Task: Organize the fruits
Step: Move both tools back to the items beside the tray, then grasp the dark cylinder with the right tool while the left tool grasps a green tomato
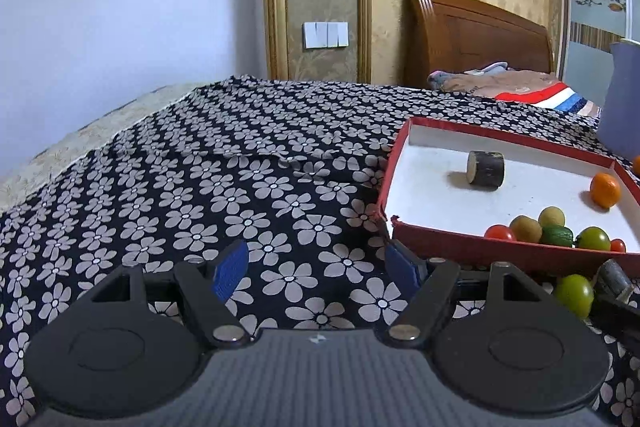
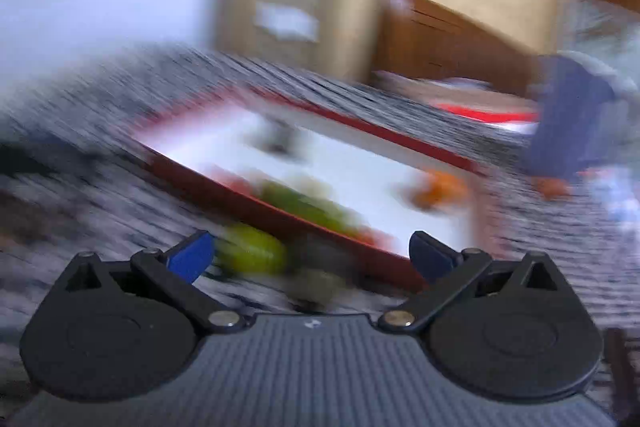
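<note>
Fruit in tray: a red tomato (image 1: 500,232), two brownish-yellow round fruits (image 1: 525,228), a dark green piece (image 1: 556,235), a green tomato (image 1: 594,238) and another small red one (image 1: 618,245) huddle against the near wall; an orange (image 1: 605,189) sits apart at about 1 o'clock from them.
Tray: red-walled, white-floored box (image 1: 432,245), resting on the flowered cloth (image 1: 248,195).
Log piece: a short dark cylinder (image 1: 485,167) lies on its side at 11 o'clock from the cluster, well apart.
Loose fruit: a green tomato (image 1: 575,295) lies on the cloth just outside the near wall.
Left gripper (image 1: 318,261): fingers spread, nothing between them, only cloth; the tray's corner lies at its 2 o'clock.
Right gripper (image 2: 312,255): view heavily smeared; fingers spread, with a yellow-green fruit (image 2: 252,253) just beside the left pad, no pad pressing it.
Beyond: a wooden headboard (image 1: 472,27) at 12 o'clock from the tray.
</note>
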A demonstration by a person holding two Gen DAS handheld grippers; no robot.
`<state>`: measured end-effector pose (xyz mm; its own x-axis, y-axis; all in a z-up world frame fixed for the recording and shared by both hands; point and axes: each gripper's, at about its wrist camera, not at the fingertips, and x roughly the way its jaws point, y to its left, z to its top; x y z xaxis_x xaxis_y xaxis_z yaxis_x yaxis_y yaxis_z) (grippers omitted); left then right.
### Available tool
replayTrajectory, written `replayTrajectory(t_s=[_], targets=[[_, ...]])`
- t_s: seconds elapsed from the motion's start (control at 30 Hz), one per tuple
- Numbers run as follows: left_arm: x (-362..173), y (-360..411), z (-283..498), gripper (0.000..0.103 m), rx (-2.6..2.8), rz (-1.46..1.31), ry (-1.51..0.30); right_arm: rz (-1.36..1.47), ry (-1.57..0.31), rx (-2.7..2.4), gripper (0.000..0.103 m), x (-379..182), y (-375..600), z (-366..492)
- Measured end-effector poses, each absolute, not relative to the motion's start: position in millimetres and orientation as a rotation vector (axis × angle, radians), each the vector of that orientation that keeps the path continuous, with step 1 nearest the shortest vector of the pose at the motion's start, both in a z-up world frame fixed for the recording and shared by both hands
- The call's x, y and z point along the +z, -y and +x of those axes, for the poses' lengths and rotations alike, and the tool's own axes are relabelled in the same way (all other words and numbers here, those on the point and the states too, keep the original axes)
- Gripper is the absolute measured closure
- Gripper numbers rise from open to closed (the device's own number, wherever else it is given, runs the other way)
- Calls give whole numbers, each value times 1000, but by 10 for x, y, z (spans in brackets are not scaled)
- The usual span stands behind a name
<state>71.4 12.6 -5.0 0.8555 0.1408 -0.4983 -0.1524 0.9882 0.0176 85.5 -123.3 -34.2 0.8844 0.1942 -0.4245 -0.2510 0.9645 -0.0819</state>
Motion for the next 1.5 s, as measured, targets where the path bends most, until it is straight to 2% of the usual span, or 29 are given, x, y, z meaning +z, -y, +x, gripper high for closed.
replayTrajectory(t_s=[0.1, 0.17, 0.23, 0.43, 0.6, 0.67, 0.83, 0.9, 0.97, 1.03, 1.17, 1.27, 1.5], targets=[[-40, -132, 715, 28, 140, -32, -540, -251, -387, 78, 2, -307, 1208, 812], [-24, -111, 696, 28, 114, -32, -532, -324, -428, -8, 14, -403, 1262, 875], [-24, -70, 693, 28, 112, -22, -531, -228, -482, 31, 25, -445, 1401, 907], [-42, -42, 703, 28, 106, -15, -547, -212, -536, 53, 24, -568, 1406, 981], [-31, -99, 682, 28, 108, -27, -546, -269, -562, 24, 17, -632, 1277, 1117], [-19, -119, 669, 28, 114, -33, -540, -272, -575, 14, 17, -653, 1240, 1167], [-3, -99, 663, 28, 118, -13, -540, -129, -485, 202, 15, -434, 1208, 996], [3, -90, 658, 28, 114, -10, -541, -222, -465, 87, 17, -414, 1186, 973], [11, -90, 647, 28, 105, -13, -535, -248, -489, 51, 26, -445, 1239, 971], [13, -79, 654, 28, 97, -11, -537, -164, -534, 110, 40, -476, 1345, 975], [20, -94, 658, 28, 62, -28, -544, -162, -575, 113, 42, -578, 1363, 1061], [29, -173, 667, 28, 80, -27, -538, -124, -605, 127, 48, -613, 1375, 1176], [72, -475, 655, 28, 17, -39, -544, -89, -626, 147, 72, -657, 1381, 1281]])
